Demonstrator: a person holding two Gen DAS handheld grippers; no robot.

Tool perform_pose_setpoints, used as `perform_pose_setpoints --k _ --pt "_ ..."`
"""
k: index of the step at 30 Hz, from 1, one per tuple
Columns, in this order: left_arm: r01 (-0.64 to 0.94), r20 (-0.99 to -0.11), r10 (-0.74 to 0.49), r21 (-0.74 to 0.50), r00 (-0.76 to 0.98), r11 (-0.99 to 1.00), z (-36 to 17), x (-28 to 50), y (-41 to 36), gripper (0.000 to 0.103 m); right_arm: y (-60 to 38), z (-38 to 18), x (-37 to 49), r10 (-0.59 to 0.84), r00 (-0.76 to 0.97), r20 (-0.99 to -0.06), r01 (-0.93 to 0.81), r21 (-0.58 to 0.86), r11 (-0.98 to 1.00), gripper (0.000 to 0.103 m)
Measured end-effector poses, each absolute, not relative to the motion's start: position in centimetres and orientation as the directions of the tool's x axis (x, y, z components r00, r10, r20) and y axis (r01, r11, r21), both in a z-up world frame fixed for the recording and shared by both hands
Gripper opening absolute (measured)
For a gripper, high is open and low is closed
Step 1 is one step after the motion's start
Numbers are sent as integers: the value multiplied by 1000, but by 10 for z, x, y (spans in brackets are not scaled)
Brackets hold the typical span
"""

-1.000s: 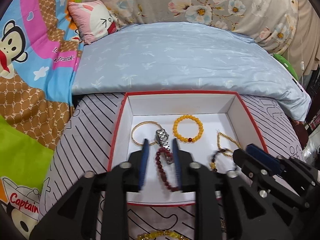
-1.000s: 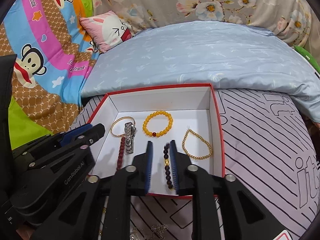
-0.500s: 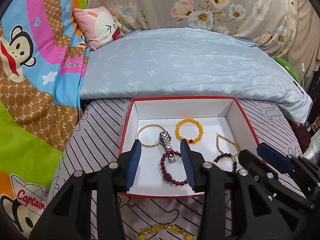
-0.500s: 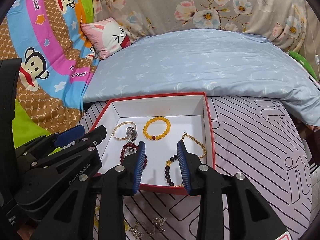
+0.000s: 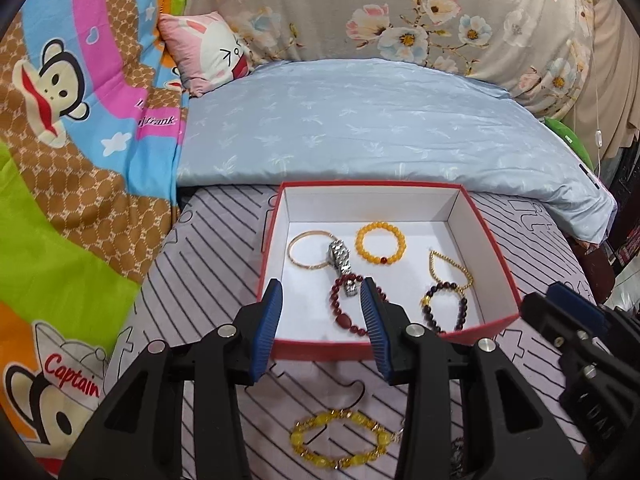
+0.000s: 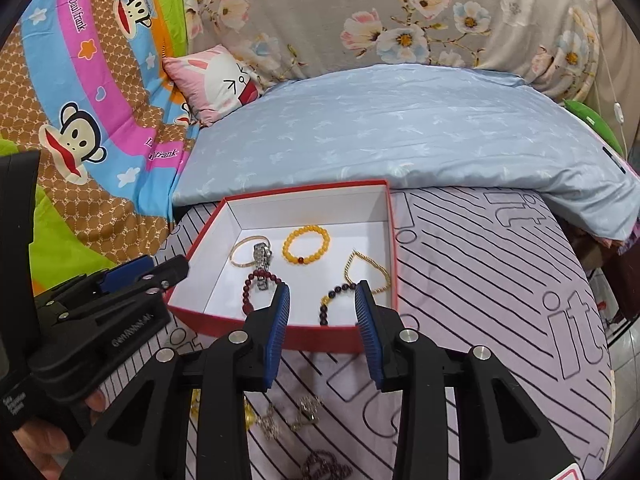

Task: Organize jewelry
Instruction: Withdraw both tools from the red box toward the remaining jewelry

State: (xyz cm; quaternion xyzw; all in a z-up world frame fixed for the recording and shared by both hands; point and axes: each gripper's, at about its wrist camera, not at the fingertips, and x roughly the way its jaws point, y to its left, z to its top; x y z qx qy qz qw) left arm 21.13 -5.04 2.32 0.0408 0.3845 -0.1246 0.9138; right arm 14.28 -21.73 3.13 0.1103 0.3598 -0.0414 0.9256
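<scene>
You held both grippers back from the red box (image 5: 384, 350), above its near wall. The left gripper (image 5: 320, 320) stood with its jaws apart and empty, having just been opening; the right gripper (image 6: 322, 314) was likewise parted and held nothing. Six pieces lay flat on the box floor, spaced apart, likely so that each stays easy to pick out. The yellow bead bracelet (image 5: 340, 436) lay on the striped sheet (image 6: 480, 280) outside the box, beside what appeared to be tangled chains (image 6: 292, 420), probably next for collection.
</scene>
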Motion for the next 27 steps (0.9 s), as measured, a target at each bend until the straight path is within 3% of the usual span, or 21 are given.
perform_pose_setpoints --k 27 --pt "180 -827 -132 -38 546 983 -74 154 -8 42 -196 -40 38 42 618 -785 182 195 964 34"
